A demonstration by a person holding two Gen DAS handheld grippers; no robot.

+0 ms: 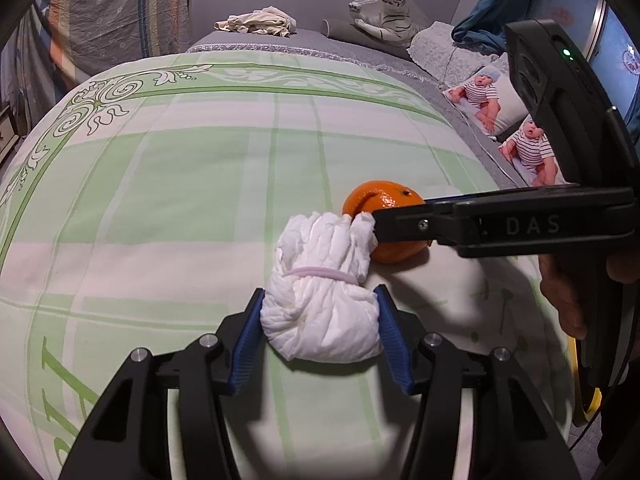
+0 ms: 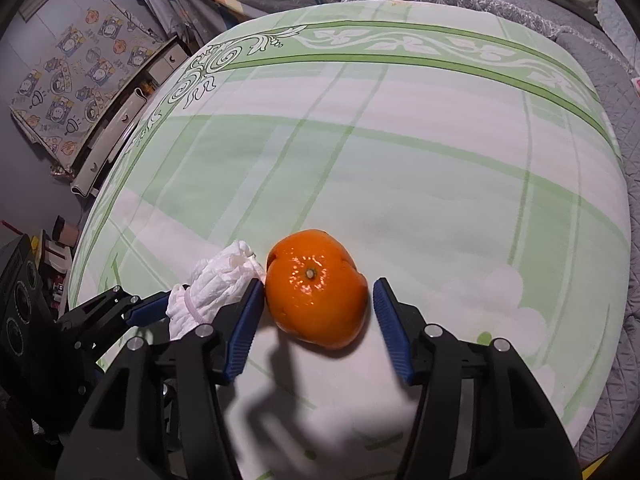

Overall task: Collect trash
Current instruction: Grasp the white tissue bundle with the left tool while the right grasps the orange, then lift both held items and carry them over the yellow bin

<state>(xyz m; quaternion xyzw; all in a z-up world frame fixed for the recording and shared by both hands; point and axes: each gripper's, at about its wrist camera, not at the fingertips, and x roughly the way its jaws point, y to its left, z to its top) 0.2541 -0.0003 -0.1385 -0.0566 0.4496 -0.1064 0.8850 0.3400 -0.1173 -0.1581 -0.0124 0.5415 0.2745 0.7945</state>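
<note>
Blue pads (image 1: 390, 334) of the left tool (image 1: 320, 332) were pressed against a bundled white tissue wad (image 1: 322, 300) on the green-patterned bed cover (image 1: 180, 184). The right tool (image 2: 316, 320) was set half-wide around an orange (image 2: 316, 288), one pad touching, the other just apart. Wad and orange were touching.

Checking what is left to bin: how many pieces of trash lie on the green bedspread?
2: a white tissue bundle between the left tool's fingers, and an orange peel beside it, between the right tool's.
</note>
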